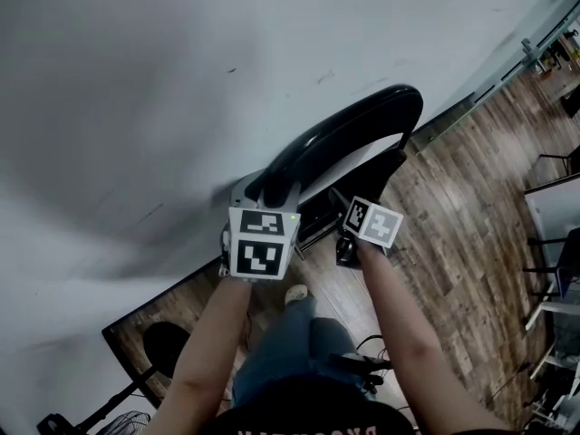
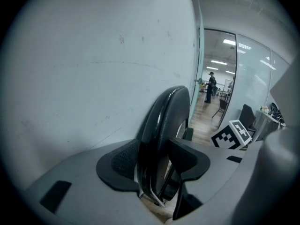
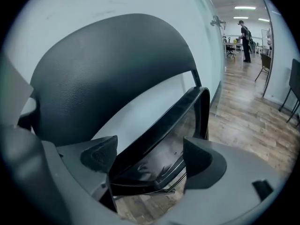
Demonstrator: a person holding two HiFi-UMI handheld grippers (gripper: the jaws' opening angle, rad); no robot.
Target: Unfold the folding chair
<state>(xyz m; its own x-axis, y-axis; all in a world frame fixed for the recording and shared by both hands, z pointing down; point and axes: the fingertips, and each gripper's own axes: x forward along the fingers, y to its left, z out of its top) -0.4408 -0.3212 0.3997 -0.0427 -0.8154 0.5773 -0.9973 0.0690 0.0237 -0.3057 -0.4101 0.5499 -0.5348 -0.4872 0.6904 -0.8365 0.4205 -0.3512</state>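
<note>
A folded folding chair leans against a white wall, its feet on a wood floor, as a person standing over it works with two hand-held grippers. The left gripper is clamped on the top edge of the black backrest, with both pads pressed against its sides. The right gripper, lower and just beside the left, stands wide around the rim of the black seat. The seat's edge lies between its jaws, and on the right side no firm contact can be made out.

The chair's back edge lies along the wall, so the free side is the one facing the person. The person's shoe rests on the boards close to the chair's foot. To the chair's right the floor runs on beside a glass partition toward desks and a distant standing figure. A wire-caged object sits at the lower left, well apart from the chair.
</note>
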